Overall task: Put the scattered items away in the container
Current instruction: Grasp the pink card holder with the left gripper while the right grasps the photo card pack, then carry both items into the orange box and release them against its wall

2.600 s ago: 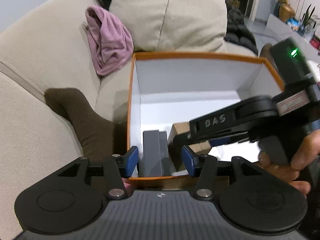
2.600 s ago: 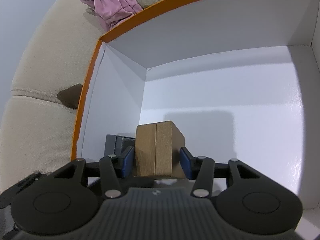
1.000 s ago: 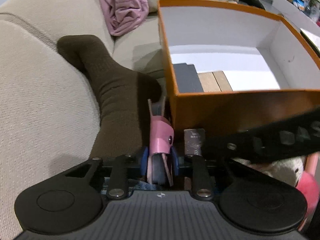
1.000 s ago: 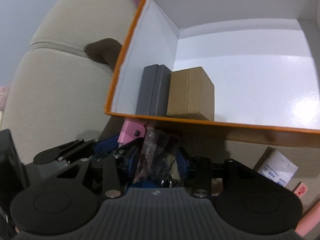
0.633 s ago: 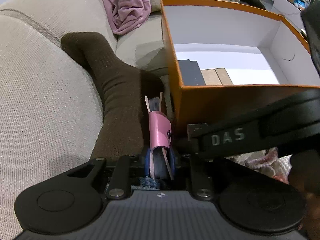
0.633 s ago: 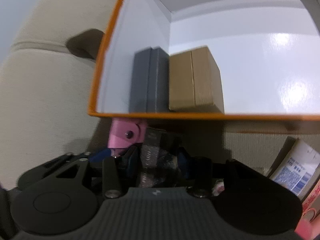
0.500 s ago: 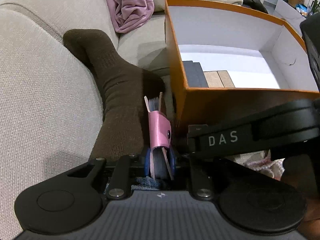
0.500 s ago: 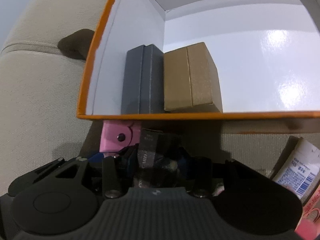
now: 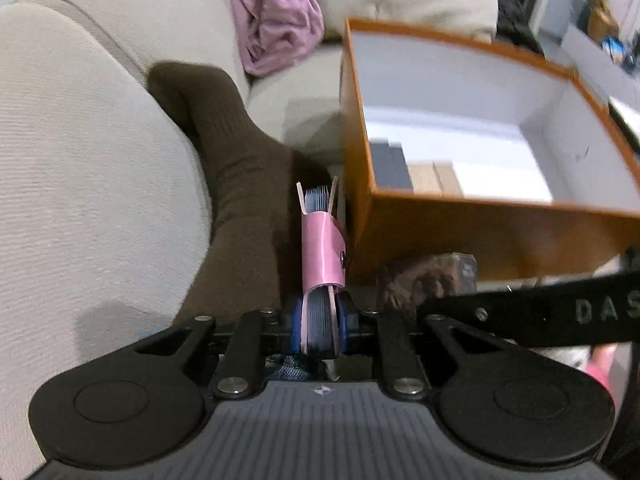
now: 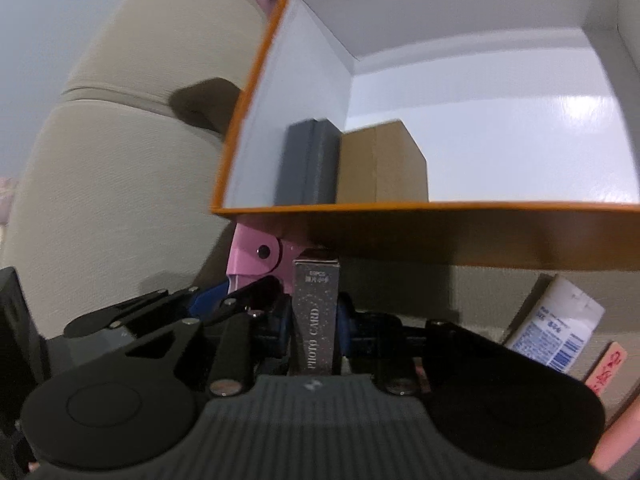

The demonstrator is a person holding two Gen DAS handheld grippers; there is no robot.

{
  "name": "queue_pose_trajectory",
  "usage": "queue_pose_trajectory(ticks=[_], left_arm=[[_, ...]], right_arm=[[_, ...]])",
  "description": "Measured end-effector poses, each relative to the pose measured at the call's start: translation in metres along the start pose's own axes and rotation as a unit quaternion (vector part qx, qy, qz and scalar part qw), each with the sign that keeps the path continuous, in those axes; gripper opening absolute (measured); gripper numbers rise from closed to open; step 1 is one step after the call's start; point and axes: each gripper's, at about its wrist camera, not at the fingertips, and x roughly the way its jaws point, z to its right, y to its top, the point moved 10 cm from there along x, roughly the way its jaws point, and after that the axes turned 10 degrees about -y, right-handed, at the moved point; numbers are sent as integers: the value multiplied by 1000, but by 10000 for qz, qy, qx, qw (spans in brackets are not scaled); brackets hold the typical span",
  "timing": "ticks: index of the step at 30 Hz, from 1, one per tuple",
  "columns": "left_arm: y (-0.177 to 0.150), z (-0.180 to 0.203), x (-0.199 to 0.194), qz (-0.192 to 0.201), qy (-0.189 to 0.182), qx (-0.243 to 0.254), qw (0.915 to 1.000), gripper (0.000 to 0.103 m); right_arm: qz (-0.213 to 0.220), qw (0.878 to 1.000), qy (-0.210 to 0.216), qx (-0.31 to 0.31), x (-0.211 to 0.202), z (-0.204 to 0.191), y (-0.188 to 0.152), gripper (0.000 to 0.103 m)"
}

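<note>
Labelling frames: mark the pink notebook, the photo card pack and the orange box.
pink notebook [image 9: 322,252]: left wrist view, pink strap.
photo card pack [image 10: 316,320]: right wrist view, printed front face.
orange box [image 10: 440,236]: right wrist view, near outer wall.

Most of the orange box [image 10: 440,236] floor is bare on the right. The grey case [image 10: 308,164] and cardboard box [image 10: 380,164] crowd its near left corner, and its front wall blocks the way in.

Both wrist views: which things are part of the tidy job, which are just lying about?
Job:
orange box
pink card holder, in left claw
photo card box, in right claw
white tube

Lying about:
brown sock
purple cloth
sofa
</note>
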Motion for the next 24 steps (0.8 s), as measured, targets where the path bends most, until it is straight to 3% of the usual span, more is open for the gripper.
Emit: queue_pose_trajectory(ticks=[10,16,20,24], left_arm=[[16,-7,-72,872,-19,-569,9946,18],[39,11,-121,1421,-139,-433,9888,18],[61,36,-128,1576,-420,-201,9864,18],[85,58,-108,1490,-546,17,9873,18]], right_arm=[[532,9955,627,-480,-61,-24,6,24],[1093,9887,920,-455,-110,-24,36,24],[1623,9833,790,-248,-132,-4,69,24],[1905,9803,524,-74,-139,19,98,24]])
